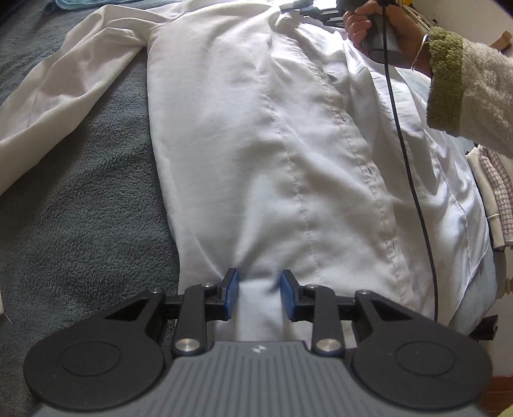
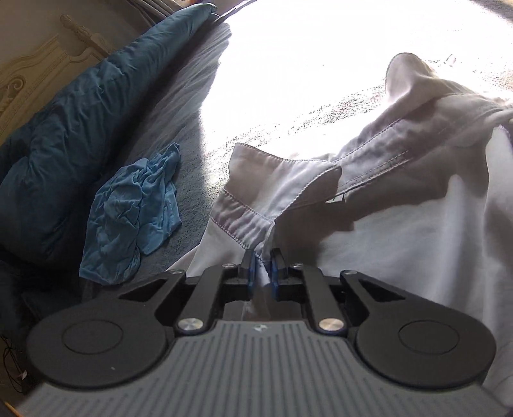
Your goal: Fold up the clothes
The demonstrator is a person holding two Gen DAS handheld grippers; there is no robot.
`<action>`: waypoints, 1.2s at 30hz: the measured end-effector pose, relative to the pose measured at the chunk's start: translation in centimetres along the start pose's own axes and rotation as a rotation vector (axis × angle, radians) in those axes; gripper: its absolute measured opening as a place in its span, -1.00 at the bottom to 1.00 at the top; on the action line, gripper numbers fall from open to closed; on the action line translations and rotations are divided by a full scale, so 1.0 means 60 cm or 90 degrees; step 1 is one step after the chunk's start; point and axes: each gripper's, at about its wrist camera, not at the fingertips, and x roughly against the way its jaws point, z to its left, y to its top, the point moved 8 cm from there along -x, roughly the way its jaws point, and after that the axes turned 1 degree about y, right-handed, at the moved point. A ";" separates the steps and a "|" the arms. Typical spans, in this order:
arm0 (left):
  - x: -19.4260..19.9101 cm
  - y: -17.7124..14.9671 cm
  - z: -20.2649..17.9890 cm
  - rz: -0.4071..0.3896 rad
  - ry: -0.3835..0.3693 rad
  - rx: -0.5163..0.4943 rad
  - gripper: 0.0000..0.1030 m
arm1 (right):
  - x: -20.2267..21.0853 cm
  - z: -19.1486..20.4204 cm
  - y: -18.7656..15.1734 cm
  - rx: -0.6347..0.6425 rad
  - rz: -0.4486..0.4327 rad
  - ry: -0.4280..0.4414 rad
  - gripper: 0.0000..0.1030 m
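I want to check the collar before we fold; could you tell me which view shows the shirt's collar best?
The right wrist view: the collar lies close, stitching sharp, just beyond the right gripper. The left wrist view shows the collar only small, at the shirt's far end.

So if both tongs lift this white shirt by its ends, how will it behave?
The white shirt probably sags limp in the middle: it already lies creased on the grey blanket. Its spread sleeve would likely dangle. It seems light, bunching easily between the left tongs and the right tongs.
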 end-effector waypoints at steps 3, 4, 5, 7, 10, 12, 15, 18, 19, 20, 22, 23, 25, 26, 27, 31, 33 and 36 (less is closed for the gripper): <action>-0.003 0.002 0.003 0.008 -0.008 0.004 -0.41 | 0.030 -0.003 -0.001 0.028 -0.051 -0.044 -0.94; -0.004 0.003 0.003 0.011 -0.011 0.005 -0.41 | 0.031 -0.007 -0.003 0.043 -0.059 -0.067 -0.94; -0.005 0.004 0.004 0.013 -0.013 0.004 -0.41 | 0.025 -0.013 -0.005 0.054 -0.057 -0.085 -0.94; -0.006 0.005 0.005 0.017 -0.018 0.001 -0.41 | -0.001 -0.025 -0.011 0.068 -0.039 -0.113 -0.93; -0.008 0.007 0.007 0.024 -0.025 -0.001 -0.42 | -0.020 -0.023 -0.010 0.110 -0.022 -0.137 -0.91; -0.008 0.008 0.009 0.026 -0.030 0.002 -0.41 | -0.017 -0.012 -0.006 0.150 -0.011 -0.160 -0.75; -0.010 0.009 0.011 0.028 -0.036 0.009 -0.41 | 0.039 -0.006 0.005 0.175 -0.058 -0.242 -0.37; -0.012 0.008 0.012 0.028 -0.042 0.015 -0.42 | 0.090 0.021 0.028 0.196 -0.137 -0.232 -0.36; -0.013 0.008 0.012 0.028 -0.043 0.013 -0.41 | 0.084 0.039 0.035 0.208 -0.136 -0.198 -0.36; -0.013 0.008 0.011 0.027 -0.043 0.010 -0.41 | 0.066 0.056 0.039 0.223 -0.122 -0.172 -0.37; -0.010 0.007 0.013 0.024 -0.045 0.008 -0.41 | 0.013 0.081 0.046 0.237 -0.087 -0.127 -0.39; -0.009 0.007 0.014 0.023 -0.045 0.007 -0.41 | -0.018 0.080 0.049 0.233 -0.071 -0.121 -0.41; -0.007 0.006 0.016 0.020 -0.046 0.005 -0.41 | -0.081 0.063 0.056 0.216 -0.045 -0.135 -0.44; -0.006 0.006 0.016 0.017 -0.047 0.004 -0.41 | -0.107 0.050 0.060 0.207 -0.038 -0.147 -0.47; -0.006 0.005 0.017 0.016 -0.048 0.003 -0.41 | -0.121 0.042 0.066 0.205 -0.048 -0.152 -0.50; -0.004 0.002 0.021 0.008 -0.055 0.012 -0.41 | -0.106 0.062 0.079 0.177 -0.079 -0.158 -0.45; 0.002 0.001 0.026 0.006 -0.058 0.027 -0.41 | -0.076 0.084 0.073 0.177 -0.089 -0.140 -0.43; 0.011 0.000 0.035 0.004 -0.062 0.051 -0.41 | -0.027 0.118 0.049 0.195 -0.092 -0.122 -0.42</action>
